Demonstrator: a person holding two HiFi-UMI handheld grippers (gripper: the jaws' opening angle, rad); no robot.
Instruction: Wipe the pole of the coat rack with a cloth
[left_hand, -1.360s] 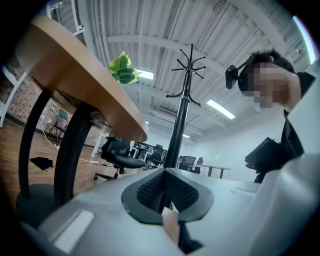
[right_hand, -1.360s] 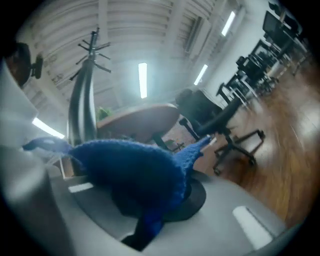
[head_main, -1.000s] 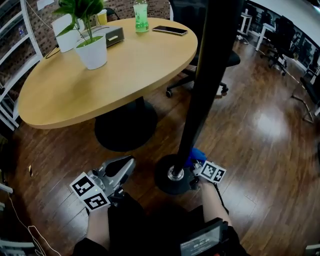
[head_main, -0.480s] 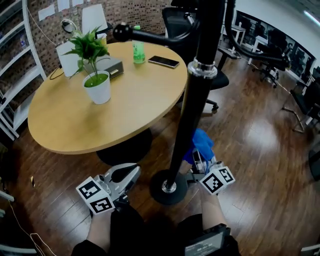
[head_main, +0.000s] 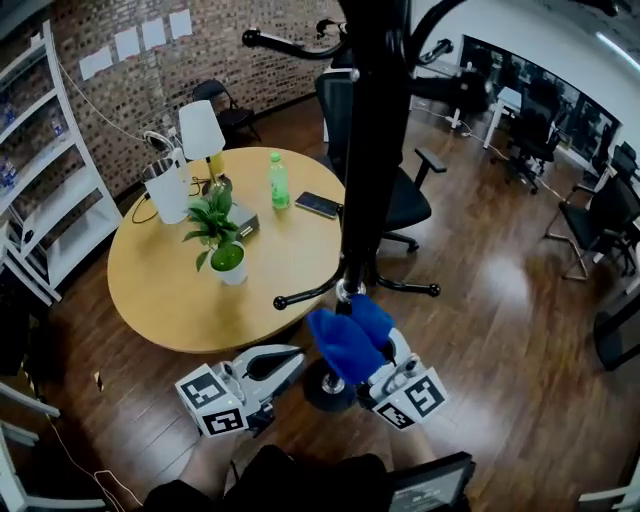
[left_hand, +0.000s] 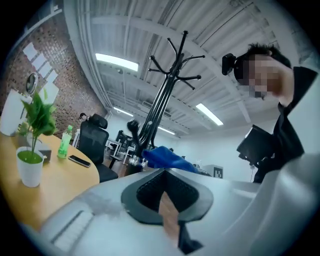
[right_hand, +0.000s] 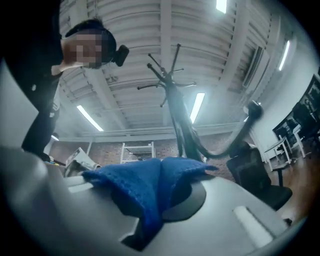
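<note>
The coat rack's black pole (head_main: 368, 150) rises through the middle of the head view from its round base (head_main: 318, 388). My right gripper (head_main: 388, 362) is shut on a blue cloth (head_main: 348, 336), which it holds up just in front of the pole's lower part. In the right gripper view the cloth (right_hand: 142, 187) bunches between the jaws, with the rack (right_hand: 172, 102) above. My left gripper (head_main: 270, 364) hangs left of the base with its jaws together and nothing between them. The left gripper view also catches the cloth (left_hand: 167, 156) and the rack (left_hand: 165, 95).
A round wooden table (head_main: 165, 300) stands to the left with a potted plant (head_main: 225, 255), a green bottle (head_main: 279, 180), a phone (head_main: 320, 205) and a lamp (head_main: 200, 130). A black office chair (head_main: 405, 205) sits behind the pole. White shelves (head_main: 50, 200) line the left wall.
My right gripper has lifted the blue cloth from near the base up along the pole. The head view has pulled back and tilted up. The left gripper has hardly moved.
</note>
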